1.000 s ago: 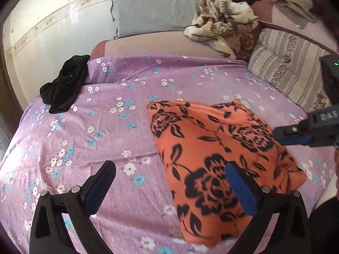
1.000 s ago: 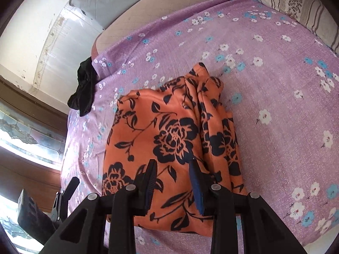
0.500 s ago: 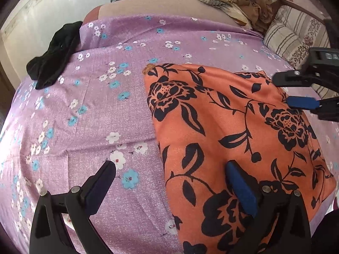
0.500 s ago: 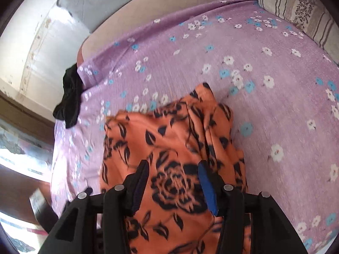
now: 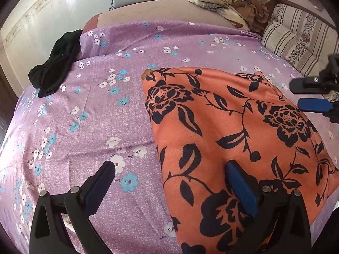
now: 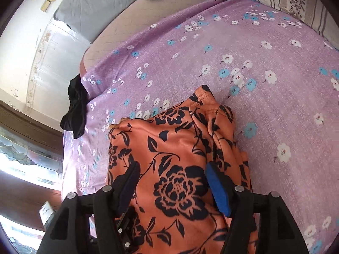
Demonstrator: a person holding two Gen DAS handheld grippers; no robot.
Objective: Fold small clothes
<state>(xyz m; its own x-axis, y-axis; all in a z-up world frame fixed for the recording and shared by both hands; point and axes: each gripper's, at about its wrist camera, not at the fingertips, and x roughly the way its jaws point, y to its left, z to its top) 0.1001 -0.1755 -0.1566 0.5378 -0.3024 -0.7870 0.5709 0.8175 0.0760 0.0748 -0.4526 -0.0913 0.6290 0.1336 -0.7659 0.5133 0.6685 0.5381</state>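
Jaws of the left gripper (image 5: 169,169) stood wide apart, one finger over the orange flowered cloth (image 5: 233,139). Right gripper (image 6: 171,173) jaws were closing above that cloth, gripping nothing.

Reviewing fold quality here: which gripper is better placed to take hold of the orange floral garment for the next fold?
Probably the right gripper: its closing jaws sit over the orange floral garment near the bunched edge. The left gripper straddles the garment's left edge, one finger over the purple sheet.
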